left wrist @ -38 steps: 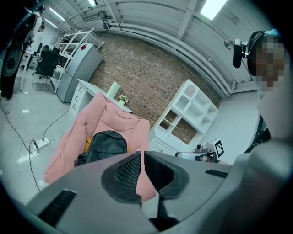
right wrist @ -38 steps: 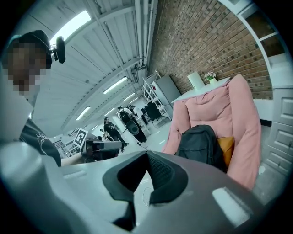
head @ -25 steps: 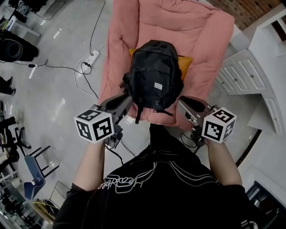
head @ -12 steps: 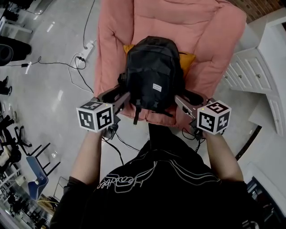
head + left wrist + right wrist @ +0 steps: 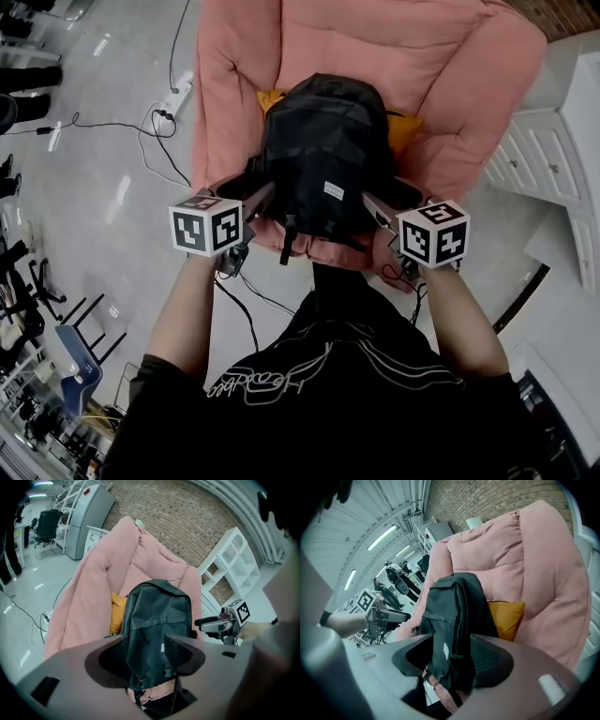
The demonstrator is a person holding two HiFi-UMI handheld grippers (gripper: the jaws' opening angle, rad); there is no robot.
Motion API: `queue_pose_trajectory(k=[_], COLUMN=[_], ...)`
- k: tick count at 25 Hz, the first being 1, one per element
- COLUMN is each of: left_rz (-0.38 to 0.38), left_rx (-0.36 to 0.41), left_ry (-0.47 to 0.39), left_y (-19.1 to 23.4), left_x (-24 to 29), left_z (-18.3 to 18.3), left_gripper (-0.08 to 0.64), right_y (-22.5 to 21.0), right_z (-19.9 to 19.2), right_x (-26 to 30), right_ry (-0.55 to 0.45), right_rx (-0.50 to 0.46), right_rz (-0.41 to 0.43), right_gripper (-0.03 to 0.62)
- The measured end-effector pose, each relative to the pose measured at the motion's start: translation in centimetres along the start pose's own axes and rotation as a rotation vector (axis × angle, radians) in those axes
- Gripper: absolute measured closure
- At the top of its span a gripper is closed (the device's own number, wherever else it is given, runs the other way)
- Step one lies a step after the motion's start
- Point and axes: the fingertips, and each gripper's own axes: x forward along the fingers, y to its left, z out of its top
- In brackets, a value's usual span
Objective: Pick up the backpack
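Lowered since before, left gripper (image 5: 249, 199) and right gripper (image 5: 382, 202) flank the backpack (image 5: 323, 150) on the armchair (image 5: 375, 47) at nine and three o'clock, jaws opening, unclamped.

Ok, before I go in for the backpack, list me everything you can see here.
backpack: one, black, upright on the armchair
armchair: one, pink, centre
cushion: one, orange, behind the backpack
power strip: one, white, on the floor left of the armchair, cables around it
cabinet: one, white, right of the armchair
chair: one, blue, lower left
left gripper: grey, at the backpack's left side, jaws opening, backpack showing in the gap, not gripped
right gripper: grey, at the backpack's right side, jaws opening, backpack showing in the gap, not gripped
shirt: black, bottom centre
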Motion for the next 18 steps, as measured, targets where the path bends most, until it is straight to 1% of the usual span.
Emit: queue_pose_trajectory(k=[3, 8, 10, 14, 18], left_rz=[0.004, 0.018, 0.014, 0.009, 0.005], left_rx=[0.012, 0.033, 0.025, 0.026, 0.022], left_ry=[0.013, 0.04, 0.049, 0.068, 0.077], left_y=[0.9, 2.8, 3.4, 3.8, 4.1], left_x=[1.5, 3.7, 4.4, 5.5, 6.5], left_z=[0.6, 1.1, 1.2, 1.1, 1.2], left_gripper=[0.333, 0.327, 0.327, 0.327, 0.327], right_y=[-0.9, -1.8, -2.1, -2.3, -2.7], right_z=[0.1, 0.0, -0.2, -0.7, -1.1], right_x=[1.4, 3.4, 4.1, 4.9, 5.8], right_ry=[0.01, 0.033, 0.041, 0.05, 0.062], right_rx=[0.002, -0.028, -0.02, 0.028, 0.041], right_rz=[-0.024, -0.058, -0.061, -0.046, -0.058], right_gripper=[0.35, 0.35, 0.35, 0.35, 0.353])
